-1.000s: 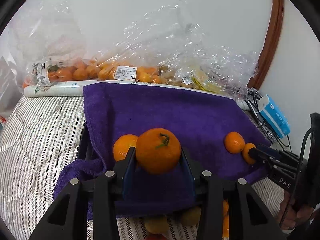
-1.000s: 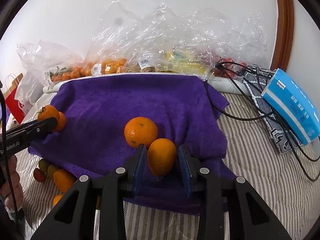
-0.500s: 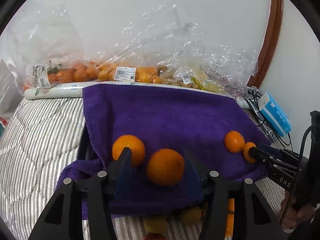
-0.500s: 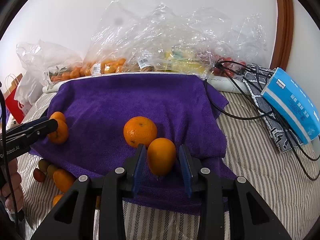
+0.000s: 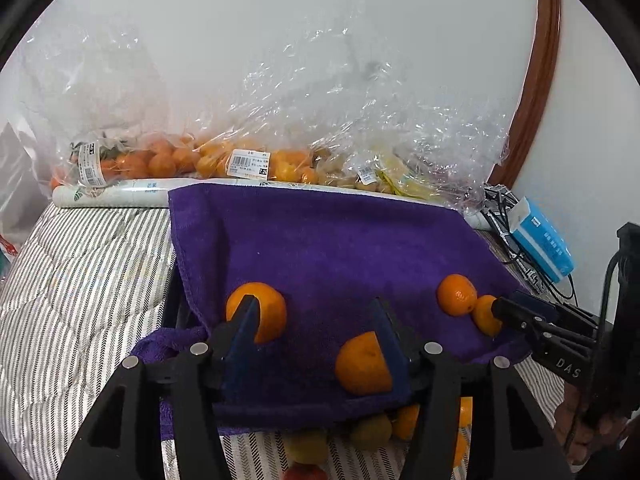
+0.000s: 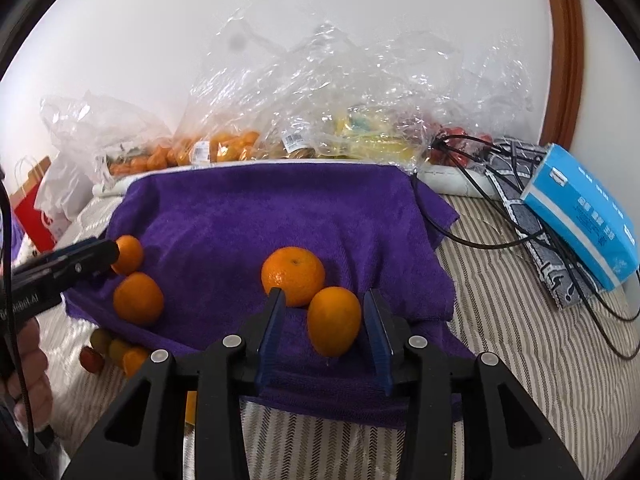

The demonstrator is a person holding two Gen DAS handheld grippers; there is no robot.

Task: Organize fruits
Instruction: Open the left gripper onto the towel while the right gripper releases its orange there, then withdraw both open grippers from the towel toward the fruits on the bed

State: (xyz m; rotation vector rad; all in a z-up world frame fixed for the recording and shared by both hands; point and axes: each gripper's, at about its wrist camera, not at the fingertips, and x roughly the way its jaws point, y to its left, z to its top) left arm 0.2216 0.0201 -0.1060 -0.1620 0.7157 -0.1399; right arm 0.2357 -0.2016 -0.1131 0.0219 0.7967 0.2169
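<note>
A purple towel (image 5: 340, 248) lies on the striped bed; it also shows in the right wrist view (image 6: 280, 208). My left gripper (image 5: 316, 320) is open; one mandarin (image 5: 362, 364) rests on the towel by its right finger, another (image 5: 266, 312) sits behind its left finger. My right gripper (image 6: 326, 308) is open around a small mandarin (image 6: 334, 320) that rests on the towel, with a larger mandarin (image 6: 294, 274) just behind. Those two also show at the right in the left wrist view (image 5: 456, 294). Two mandarins (image 6: 138, 298) lie at the towel's left by the left gripper (image 6: 60, 272).
Clear plastic bags of oranges and other fruit (image 5: 208, 160) line the wall behind the towel. A blue tissue box (image 6: 580, 216) and black cables (image 6: 500, 240) lie on the right. Loose small fruits (image 6: 112, 350) sit on the bed below the towel's front edge. A red bag (image 6: 32, 204) stands far left.
My left gripper opened and let its mandarin go onto the towel, then drew back. My right gripper opened wider around its small mandarin, which now rests on the towel.
</note>
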